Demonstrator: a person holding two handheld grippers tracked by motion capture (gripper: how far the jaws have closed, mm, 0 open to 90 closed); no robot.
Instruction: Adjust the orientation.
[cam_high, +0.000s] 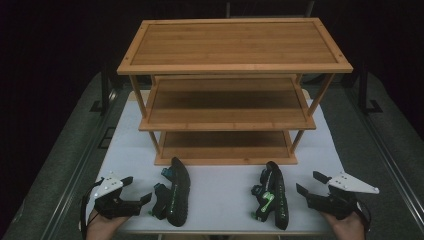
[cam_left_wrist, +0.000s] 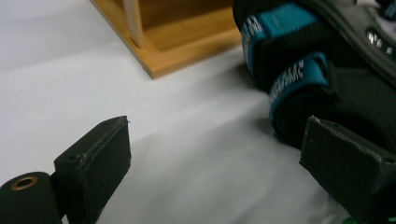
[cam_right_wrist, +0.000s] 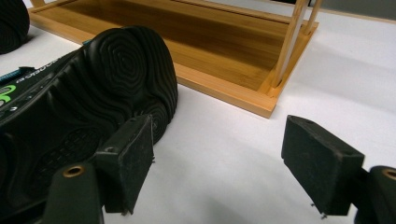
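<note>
Left gripper (cam_high: 131, 190) and right gripper (cam_high: 312, 184), jaws wide, hold nothing. Each black strapped sandal lies just inboard: teal-strapped one (cam_high: 176, 192) right of left gripper, green-trimmed one (cam_high: 272, 196) left of right (long axes near-to-far).

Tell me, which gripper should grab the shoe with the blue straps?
Probably the left. The left gripper sits open right beside the blue-strapped shoe, whose straps lie next to one jaw in the left gripper view. The right gripper is beside the other shoe.

the right gripper (cam_right_wrist: 217, 168) has its two jaws wide apart. a black shoe (cam_right_wrist: 84, 107) lies on its side just by one jaw, near the wooden shelf (cam_right_wrist: 219, 88).
</note>
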